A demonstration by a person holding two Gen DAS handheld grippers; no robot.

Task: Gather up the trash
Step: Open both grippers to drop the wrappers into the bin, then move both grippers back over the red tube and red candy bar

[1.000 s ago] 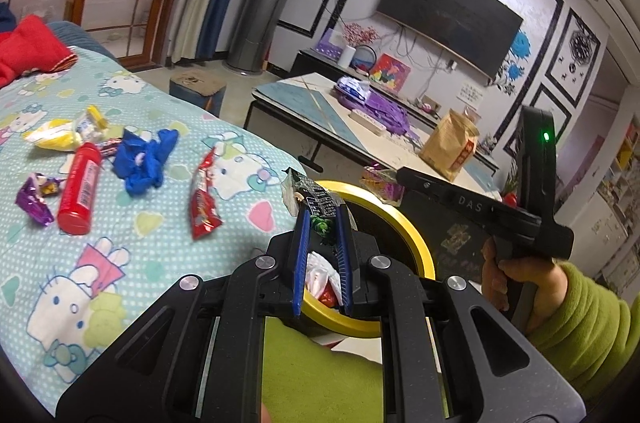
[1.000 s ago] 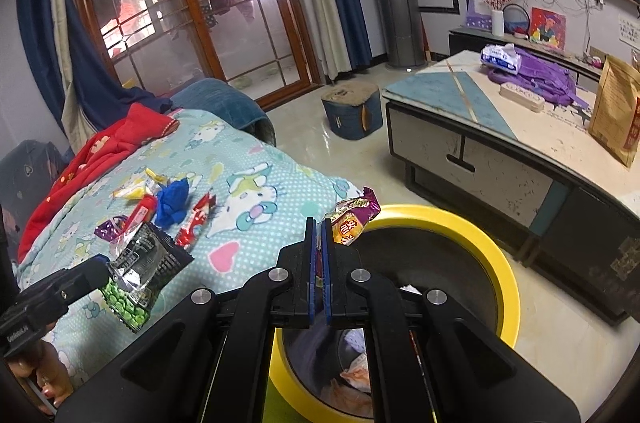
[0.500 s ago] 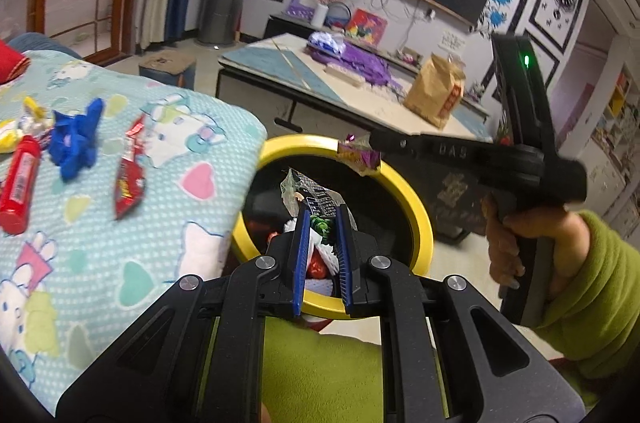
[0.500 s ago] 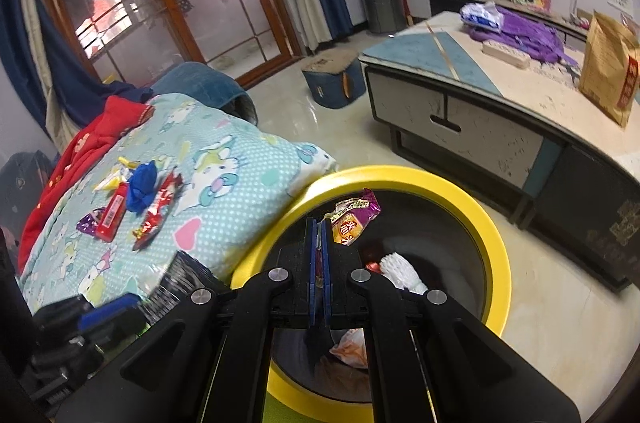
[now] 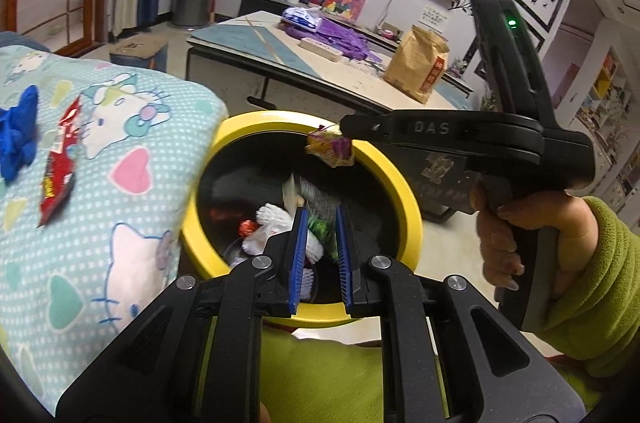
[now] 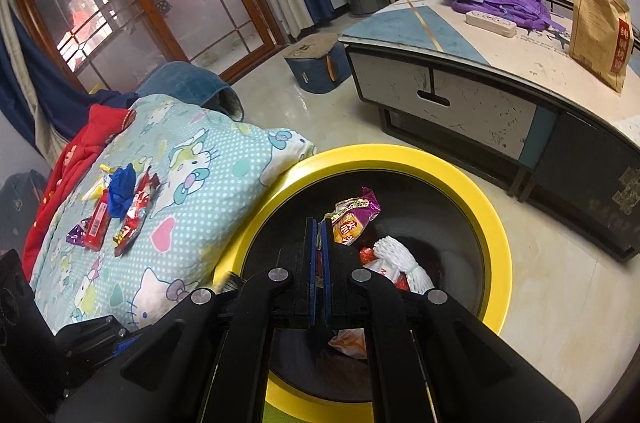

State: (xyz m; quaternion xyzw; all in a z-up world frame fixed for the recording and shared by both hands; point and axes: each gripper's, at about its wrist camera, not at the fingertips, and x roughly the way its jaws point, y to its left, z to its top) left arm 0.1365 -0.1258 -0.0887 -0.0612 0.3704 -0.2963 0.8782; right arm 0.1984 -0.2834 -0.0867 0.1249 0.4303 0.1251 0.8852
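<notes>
Over the round, yellow-rimmed bin (image 5: 394,183), the left wrist view shows the left gripper (image 5: 321,223) with its blue-padded fingers parted and a blurred dark-and-green packet (image 5: 320,211) in the gap between them; whether the pads touch it cannot be told. Only this view shows the right gripper (image 5: 346,127) from the side, a long black tool in a hand (image 5: 516,239) with a green fleece sleeve, pinching a crinkled purple-and-yellow wrapper (image 5: 330,149) above the bin's far rim. White foam netting (image 5: 276,223) lies inside the bin. On the soft cartoon-cat blanket (image 5: 132,191) to the left lie a flat red packet (image 5: 60,163) and a crumpled blue glove (image 5: 18,135).

In the right wrist view, the right gripper (image 6: 318,225) has its pads pressed together on a corner of the wrapper (image 6: 354,219), which hangs over the bin's (image 6: 494,223) dark inside. Only here do more leftovers on the blanket (image 6: 224,159) show: a red tube (image 6: 98,221) beside the glove (image 6: 122,189) and red packet (image 6: 134,223), a small purple wrapper (image 6: 76,235), and yellow scraps (image 6: 96,189). A brown paper bag (image 6: 600,35) stands on the low table (image 6: 500,71).
</notes>
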